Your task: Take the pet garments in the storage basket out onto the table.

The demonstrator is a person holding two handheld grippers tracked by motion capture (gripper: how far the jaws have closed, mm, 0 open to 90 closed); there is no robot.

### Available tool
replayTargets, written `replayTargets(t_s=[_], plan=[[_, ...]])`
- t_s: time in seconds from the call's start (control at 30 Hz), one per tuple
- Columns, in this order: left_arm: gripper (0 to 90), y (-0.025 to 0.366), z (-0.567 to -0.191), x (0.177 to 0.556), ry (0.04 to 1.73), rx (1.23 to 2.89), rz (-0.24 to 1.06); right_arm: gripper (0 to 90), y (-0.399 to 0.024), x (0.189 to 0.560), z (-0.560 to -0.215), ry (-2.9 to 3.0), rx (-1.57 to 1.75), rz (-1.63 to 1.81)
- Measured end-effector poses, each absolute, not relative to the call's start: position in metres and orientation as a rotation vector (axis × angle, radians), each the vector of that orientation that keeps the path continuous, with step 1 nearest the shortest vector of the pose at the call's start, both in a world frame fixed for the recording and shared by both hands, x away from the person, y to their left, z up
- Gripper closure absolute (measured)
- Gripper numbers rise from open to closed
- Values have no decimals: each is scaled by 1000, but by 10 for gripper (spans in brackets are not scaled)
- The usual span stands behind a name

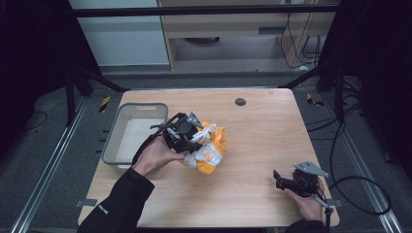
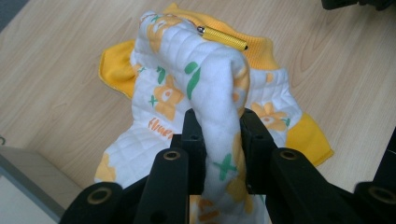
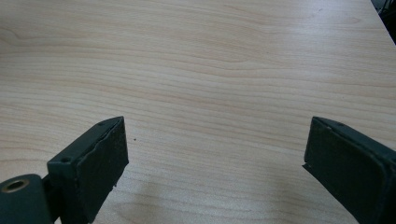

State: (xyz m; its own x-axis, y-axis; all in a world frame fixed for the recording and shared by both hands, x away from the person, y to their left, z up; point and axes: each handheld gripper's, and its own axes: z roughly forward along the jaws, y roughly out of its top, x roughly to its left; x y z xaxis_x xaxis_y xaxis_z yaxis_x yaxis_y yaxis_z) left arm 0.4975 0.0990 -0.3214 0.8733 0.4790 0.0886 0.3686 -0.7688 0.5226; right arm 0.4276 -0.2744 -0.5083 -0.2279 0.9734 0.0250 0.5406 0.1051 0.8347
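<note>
the quilted baby garment, white with yellow trim and flower print, lies bunched near the table's middle, just right of the grey bin at its 9 o'clock. it looks soft, light and floppy, so a pinched fold should hold better than a flat edge. the left gripper is clamped on such a raised fold; a yellow metal pin sits at 12 o'clock. the right gripper, jaws spread and empty, rests at 4 o'clock over bare wood.
</note>
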Motion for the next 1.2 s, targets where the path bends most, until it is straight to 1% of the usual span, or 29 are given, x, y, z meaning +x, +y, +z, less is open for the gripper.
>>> replayTargets(t_s=[0.4, 0.97, 1.2], plan=[[748, 84, -346, 495, 556, 2597, 261, 63, -274, 428, -508, 1836, 1475, 1011], [745, 69, -378, 491, 515, 2640, 210, 63, -274, 428, -508, 1838, 1473, 1010], [730, 64, -391, 490, 497, 2657, 201, 63, -274, 427, -508, 1839, 1473, 1012]])
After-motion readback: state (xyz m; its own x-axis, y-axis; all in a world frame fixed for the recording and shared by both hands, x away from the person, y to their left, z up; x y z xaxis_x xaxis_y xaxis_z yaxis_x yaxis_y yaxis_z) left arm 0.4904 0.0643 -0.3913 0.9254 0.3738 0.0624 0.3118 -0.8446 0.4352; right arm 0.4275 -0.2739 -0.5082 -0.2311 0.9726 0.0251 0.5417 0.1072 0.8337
